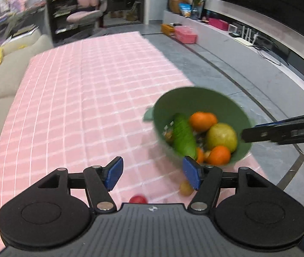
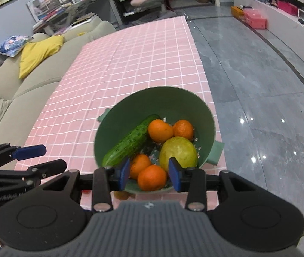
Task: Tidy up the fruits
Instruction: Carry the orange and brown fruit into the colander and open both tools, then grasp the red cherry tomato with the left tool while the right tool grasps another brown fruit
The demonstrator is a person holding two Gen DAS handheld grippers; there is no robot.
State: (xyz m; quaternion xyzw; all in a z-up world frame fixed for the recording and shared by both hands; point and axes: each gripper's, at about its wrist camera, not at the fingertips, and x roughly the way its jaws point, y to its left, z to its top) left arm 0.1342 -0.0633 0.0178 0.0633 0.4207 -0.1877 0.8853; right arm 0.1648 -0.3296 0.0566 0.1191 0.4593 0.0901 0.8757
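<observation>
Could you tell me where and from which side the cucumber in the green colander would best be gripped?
Probably its upper far end, from above. The cucumber leans against the wall of the green colander; that tip stands free, while oranges crowd its middle. Set the jaws across its narrow width.

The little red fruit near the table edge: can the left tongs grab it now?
Probably yes. The left tongs are open and empty, the red fruit lies on the pink tablecloth just below them, outside the green bowl, with nothing between.

home living room | sofa (image 2: 23,90) | wall TV (image 1: 267,2) | desk chair (image 1: 87,6)
</observation>
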